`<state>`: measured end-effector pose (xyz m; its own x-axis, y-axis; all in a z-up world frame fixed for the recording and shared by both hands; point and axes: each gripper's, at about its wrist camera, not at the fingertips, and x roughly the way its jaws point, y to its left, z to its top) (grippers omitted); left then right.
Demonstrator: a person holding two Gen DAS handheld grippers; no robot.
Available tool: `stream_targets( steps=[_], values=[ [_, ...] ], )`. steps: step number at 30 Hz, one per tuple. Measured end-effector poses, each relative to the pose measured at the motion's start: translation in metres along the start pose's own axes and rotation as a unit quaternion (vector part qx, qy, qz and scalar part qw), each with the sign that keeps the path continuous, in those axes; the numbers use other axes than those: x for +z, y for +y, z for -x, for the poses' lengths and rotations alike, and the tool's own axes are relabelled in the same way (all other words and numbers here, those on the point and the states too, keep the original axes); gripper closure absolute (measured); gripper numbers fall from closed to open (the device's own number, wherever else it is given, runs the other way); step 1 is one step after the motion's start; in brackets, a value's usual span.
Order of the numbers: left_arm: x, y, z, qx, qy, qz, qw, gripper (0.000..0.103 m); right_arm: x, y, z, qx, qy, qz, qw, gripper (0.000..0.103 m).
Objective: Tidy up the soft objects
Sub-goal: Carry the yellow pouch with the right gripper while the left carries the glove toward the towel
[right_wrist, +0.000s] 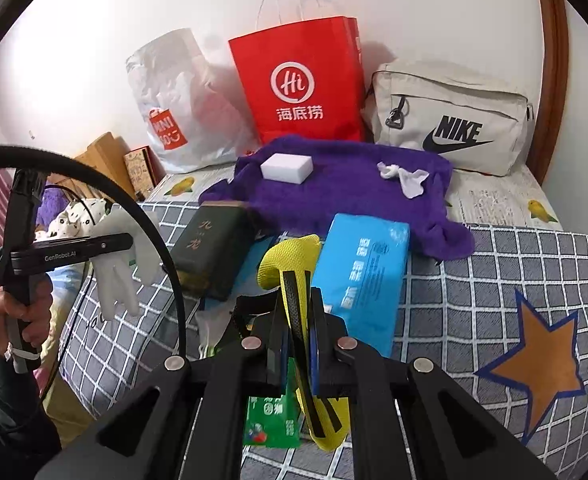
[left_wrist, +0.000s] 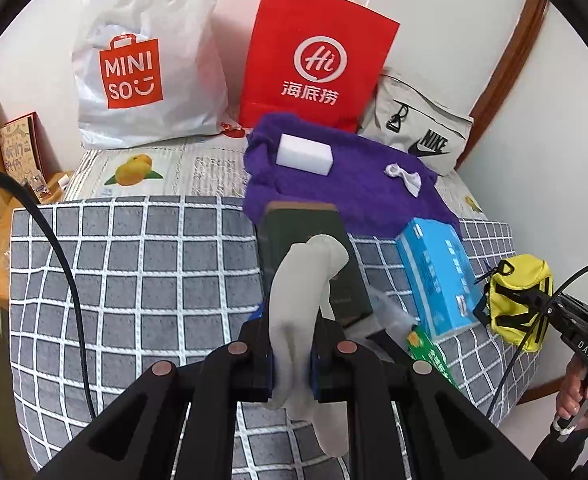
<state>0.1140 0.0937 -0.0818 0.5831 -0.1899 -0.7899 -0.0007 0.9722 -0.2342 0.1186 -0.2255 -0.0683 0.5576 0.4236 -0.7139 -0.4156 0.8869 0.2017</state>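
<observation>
Dangling from the left gripper [left_wrist: 292, 364], a white glove [left_wrist: 301, 312] is pinched between the closed jaws above the checked blanket [left_wrist: 134, 280]. The right gripper [right_wrist: 297, 354] clamps a yellow pouch [right_wrist: 290, 264], lifted over the blue pack [right_wrist: 357, 276]. Behind, a purple towel [right_wrist: 349, 192] carries a white sponge [right_wrist: 286, 168] and a crumpled cloth [right_wrist: 403, 178].

Both grippers, left [left_wrist: 292, 354] and right [right_wrist: 297, 354], clamped, seemingly angled downward.

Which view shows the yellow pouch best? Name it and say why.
The left wrist view: the whole yellow pouch hangs from the right gripper, straps visible. The right wrist view shows it only edge-on, clamped between the fingers.
</observation>
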Motion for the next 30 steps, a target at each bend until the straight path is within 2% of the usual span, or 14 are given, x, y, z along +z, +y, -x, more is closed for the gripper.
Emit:
stream_targets(
  steps=[16,30],
  values=[
    [0.026,0.003,-0.008,-0.011,-0.004,0.006,0.9999,0.091,0.027,-0.013,-0.002,0.025,-0.009,-0.011,1.0,0.095],
    [0.057,-0.006,-0.022,-0.003,-0.006,-0.006,1.0,0.091,0.062,-0.029,-0.014,-0.002,-0.017,-0.007,1.0,0.095]
  ],
)
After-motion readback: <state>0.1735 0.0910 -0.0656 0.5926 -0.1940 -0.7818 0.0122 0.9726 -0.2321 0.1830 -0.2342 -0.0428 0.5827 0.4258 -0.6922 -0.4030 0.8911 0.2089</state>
